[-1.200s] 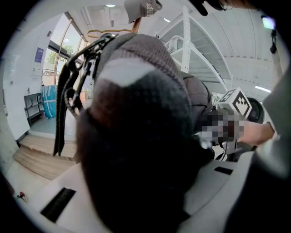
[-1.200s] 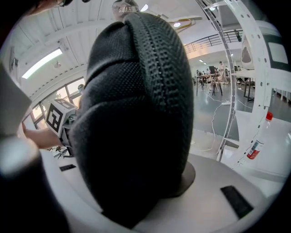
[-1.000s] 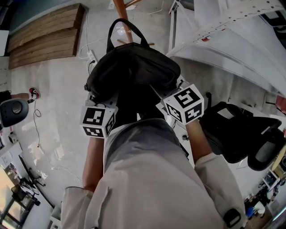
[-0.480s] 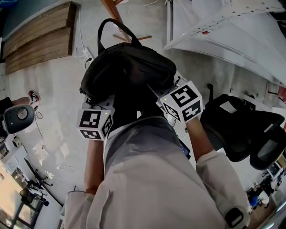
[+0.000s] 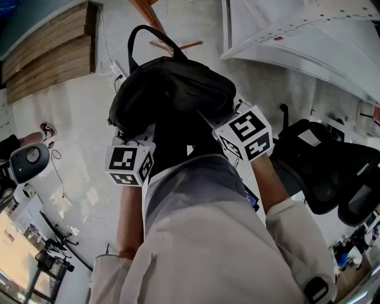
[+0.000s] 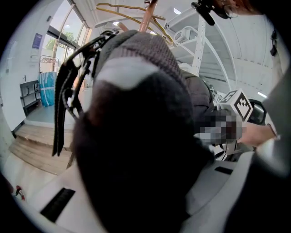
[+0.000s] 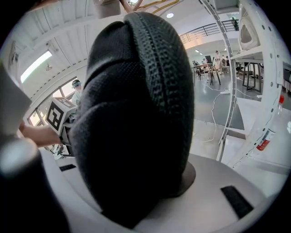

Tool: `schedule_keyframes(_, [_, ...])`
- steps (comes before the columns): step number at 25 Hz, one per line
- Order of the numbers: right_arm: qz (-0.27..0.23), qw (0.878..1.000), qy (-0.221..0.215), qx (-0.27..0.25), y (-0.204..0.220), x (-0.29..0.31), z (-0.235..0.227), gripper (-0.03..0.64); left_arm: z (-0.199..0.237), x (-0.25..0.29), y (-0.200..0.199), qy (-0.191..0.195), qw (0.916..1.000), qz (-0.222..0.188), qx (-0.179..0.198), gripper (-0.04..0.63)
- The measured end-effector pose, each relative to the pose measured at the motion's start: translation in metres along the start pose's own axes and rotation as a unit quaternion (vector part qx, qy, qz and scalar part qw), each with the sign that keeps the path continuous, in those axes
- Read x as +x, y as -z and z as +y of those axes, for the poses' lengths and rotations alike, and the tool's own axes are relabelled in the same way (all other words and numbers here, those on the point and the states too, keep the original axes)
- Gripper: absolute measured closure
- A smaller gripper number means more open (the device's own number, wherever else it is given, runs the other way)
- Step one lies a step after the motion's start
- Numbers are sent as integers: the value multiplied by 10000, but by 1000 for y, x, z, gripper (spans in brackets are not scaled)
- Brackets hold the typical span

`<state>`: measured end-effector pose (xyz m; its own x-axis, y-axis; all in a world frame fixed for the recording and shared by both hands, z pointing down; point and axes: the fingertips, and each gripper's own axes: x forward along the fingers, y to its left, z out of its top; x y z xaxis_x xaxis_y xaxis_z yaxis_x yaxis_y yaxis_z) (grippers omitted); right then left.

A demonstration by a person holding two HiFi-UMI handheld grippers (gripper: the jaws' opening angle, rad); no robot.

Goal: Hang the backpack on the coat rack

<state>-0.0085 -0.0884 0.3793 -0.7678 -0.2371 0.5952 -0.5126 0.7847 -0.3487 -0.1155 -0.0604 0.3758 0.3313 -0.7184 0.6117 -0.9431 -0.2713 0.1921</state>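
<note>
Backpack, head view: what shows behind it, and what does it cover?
Behind the backpack: the coat rack's wooden pole and a crosspiece, on pale floor. Whatever lies under it is covered.

The backpack (image 5: 172, 95) is matt black woven cloth with a coarse-toothed zip (image 7: 159, 68), the coat rack (image 5: 146, 15) is smooth reddish wood, and the pale floor (image 5: 71, 124) looks glossy beside matt wooden planks (image 5: 47, 53) at far left.

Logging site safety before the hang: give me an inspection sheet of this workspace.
Surface: pale floor, glossy.
Job's things: black backpack held up, top handle standing free; coat rack pole just beyond.
Clutter: black office chair at right.
Tools: left tool and right tool each shut on backpack.
Cables: white cable and power strip on floor by the rack.
Surroundings: wooden platform, white framework.
</note>
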Motion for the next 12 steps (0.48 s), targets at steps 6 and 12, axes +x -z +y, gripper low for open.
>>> schedule_keyframes(6, [69, 9998, 115, 113, 1, 10, -7, 466, 9, 12, 3, 157, 9998, 79, -19, 484])
schedule_keyframes(12, [93, 9994, 193, 282, 4, 21, -15, 466, 18, 24, 5, 262, 9995, 198, 17, 482])
